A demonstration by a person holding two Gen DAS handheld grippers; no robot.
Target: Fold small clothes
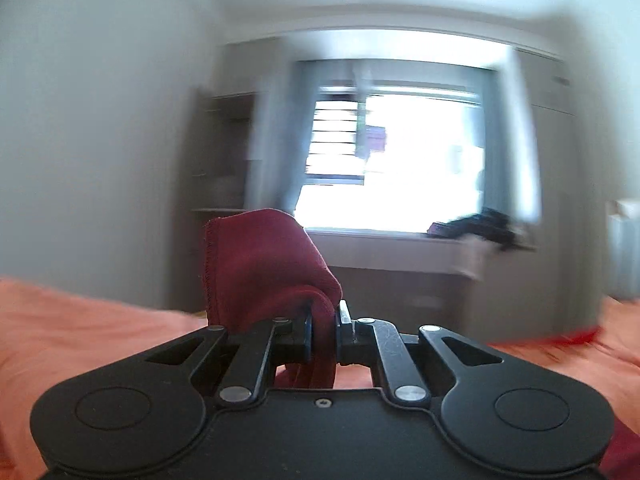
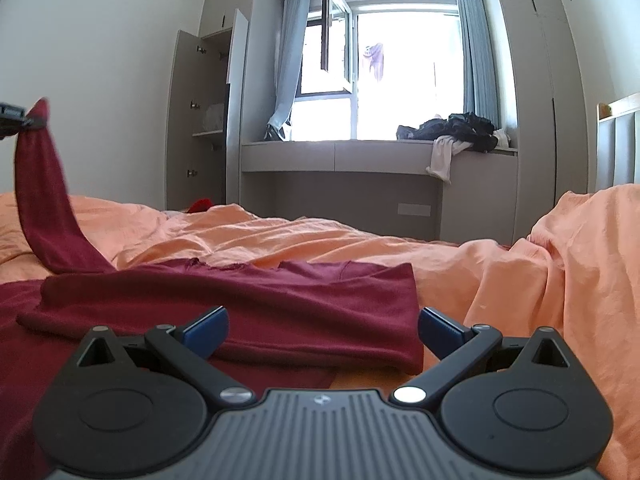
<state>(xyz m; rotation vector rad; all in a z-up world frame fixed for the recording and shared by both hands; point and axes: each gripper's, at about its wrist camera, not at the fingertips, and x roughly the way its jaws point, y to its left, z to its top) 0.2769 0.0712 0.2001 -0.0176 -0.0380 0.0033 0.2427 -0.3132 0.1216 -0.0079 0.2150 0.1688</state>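
Already the dark red knit garment (image 2: 240,300) lies partly folded on the bed's orange rumpled sheet (image 2: 328,240): its near portion forms a flat doubled layer just ahead of the right claw (image 2: 322,330), whose blue-padded jaws stand wide apart with nothing between them, low over the garment's folded edge. The left claw (image 1: 323,320) is pinched tight on one end of the same cloth; in the right wrist view that end rises as a long strip, probably a sleeve, lifted well clear of the bed at the left. I judge the fold roughly midway: the body is doubled, while the raised strip is not yet laid across and the final folds remain.
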